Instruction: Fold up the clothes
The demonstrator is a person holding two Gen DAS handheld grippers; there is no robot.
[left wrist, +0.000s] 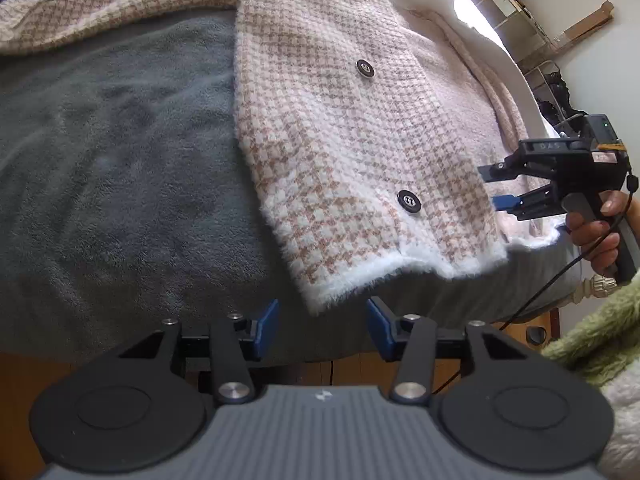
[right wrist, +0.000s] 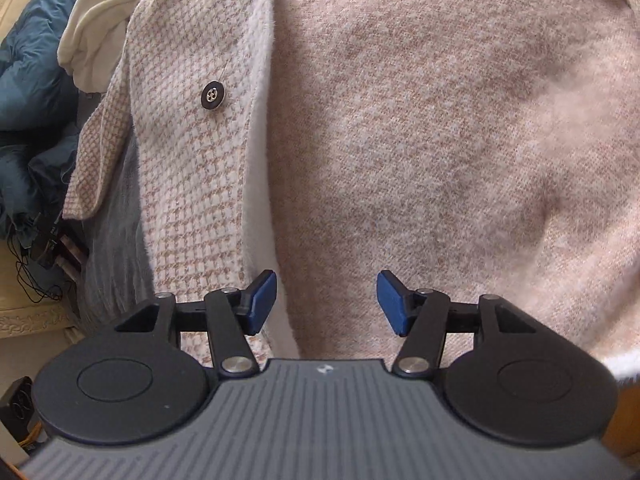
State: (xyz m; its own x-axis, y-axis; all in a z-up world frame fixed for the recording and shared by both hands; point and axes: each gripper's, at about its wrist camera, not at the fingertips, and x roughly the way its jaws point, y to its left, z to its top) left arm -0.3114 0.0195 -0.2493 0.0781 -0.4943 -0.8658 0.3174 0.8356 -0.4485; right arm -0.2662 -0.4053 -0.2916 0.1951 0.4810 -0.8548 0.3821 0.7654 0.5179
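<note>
— How is the garment laid out?

— A fuzzy pink-and-white houndstooth knit cardigan is spread on a grey fleece blanket over what is taken to be a bed. One front panel, carrying two dark round buttons, is turned over the body, so that the plainer pink inner side of the knit is exposed next to it. A sleeve is stretched away across the blanket toward the far side. The white-trimmed hem is set near the blanket's near edge, presumably so that it can be reached from the standing side.

— And the tools?

— The left gripper is held just short of the hem corner with its blue pads spread and nothing between them. The right gripper is held low over the inner side of the knit, beside the panel's white edge, also spread and empty; in the left view it is seen gripped by a hand.

— How far along is the folding?

— That cannot be settled. A panel turned over would fit either a fold being built or a cardigan merely lying open.

— What else is nearby?

— A white cloth and a blue quilted cover are seen beyond the collar end.
</note>
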